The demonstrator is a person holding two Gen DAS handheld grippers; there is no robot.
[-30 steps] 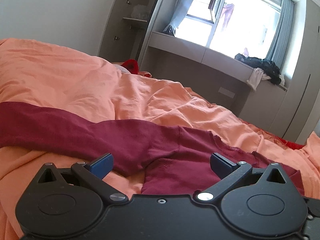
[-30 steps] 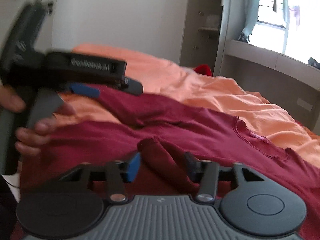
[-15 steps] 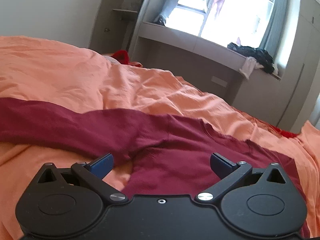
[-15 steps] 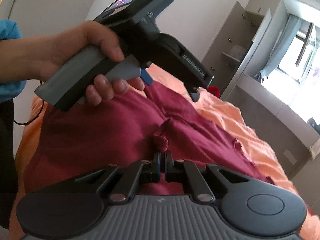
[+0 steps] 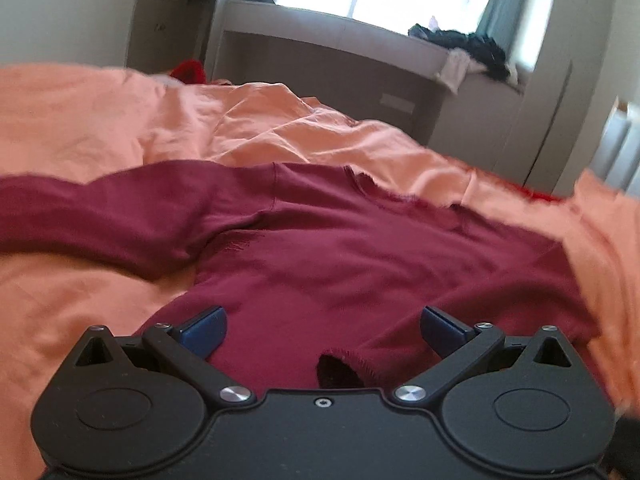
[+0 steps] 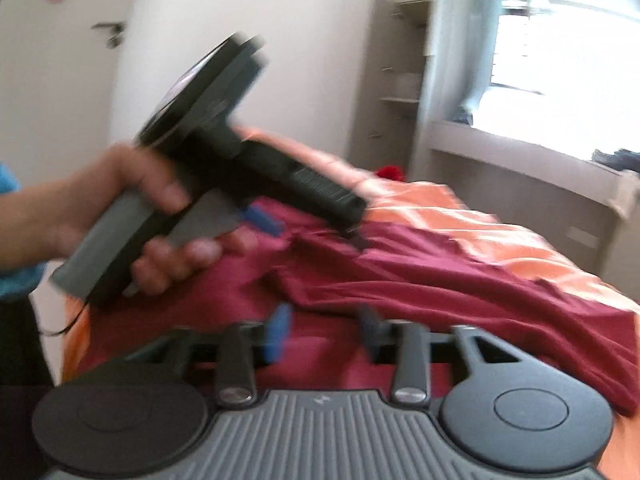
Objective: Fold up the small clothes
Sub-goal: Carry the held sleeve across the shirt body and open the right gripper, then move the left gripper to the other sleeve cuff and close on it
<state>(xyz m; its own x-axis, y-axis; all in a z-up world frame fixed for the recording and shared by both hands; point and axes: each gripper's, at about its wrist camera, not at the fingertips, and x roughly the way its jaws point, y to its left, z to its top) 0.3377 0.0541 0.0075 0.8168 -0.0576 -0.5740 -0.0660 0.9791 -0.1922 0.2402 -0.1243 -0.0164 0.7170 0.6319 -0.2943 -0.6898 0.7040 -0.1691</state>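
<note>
Since half a second back: right sleeve cuff [image 5: 346, 364] dropped onto maroon shirt [image 5: 360, 248], flat on orange duvet [image 5: 120, 128]. Right gripper [image 6: 326, 330] opening, nothing between jaws. Left gripper [image 5: 322, 322] wide open, empty, over cuff. Next, probably: smooth sleeve before further folds.

Black left gripper [image 5: 322, 330], blue pads [image 5: 202, 326]; ribbed grey right gripper [image 6: 326, 334]; blue sleeve [image 6: 7, 178].

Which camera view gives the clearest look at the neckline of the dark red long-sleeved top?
The left wrist view: the dark red long-sleeved top lies spread out and fairly sharp there, its neckline showing against the orange bedding. The right wrist view is motion-blurred and shows the neckline only obliquely.
</note>
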